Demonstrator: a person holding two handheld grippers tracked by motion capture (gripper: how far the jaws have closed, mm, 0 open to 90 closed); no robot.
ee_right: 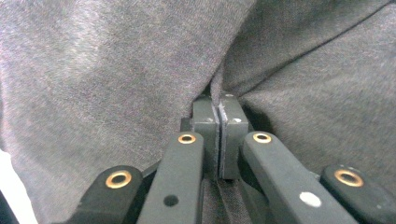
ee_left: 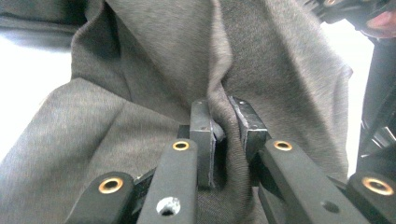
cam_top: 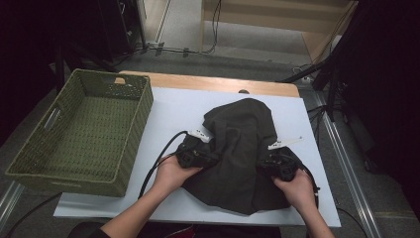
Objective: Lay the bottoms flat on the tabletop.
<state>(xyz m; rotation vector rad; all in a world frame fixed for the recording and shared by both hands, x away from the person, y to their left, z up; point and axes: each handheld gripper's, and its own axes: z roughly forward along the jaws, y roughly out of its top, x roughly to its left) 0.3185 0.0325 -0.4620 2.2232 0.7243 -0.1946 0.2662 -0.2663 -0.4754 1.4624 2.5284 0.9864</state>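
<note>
On the white table (cam_top: 168,106), both grippers' fingers (ee_left: 201,135) pinch the dark cloth (cam_top: 242,148).

High view: sits above the person's side, looks forward and down on the whole white table (cam_top: 168,106), from far off.
Left gripper view: rides on the left gripper (ee_left: 223,122), looks along its jaws, very near the dark cloth (ee_left: 154,56); the other gripper shows at top right.
Right gripper view: rides on the right gripper (ee_right: 218,111), pressed close to the cloth; its heading is hard to tell.
Shared: the cloth appears in all three.
</note>
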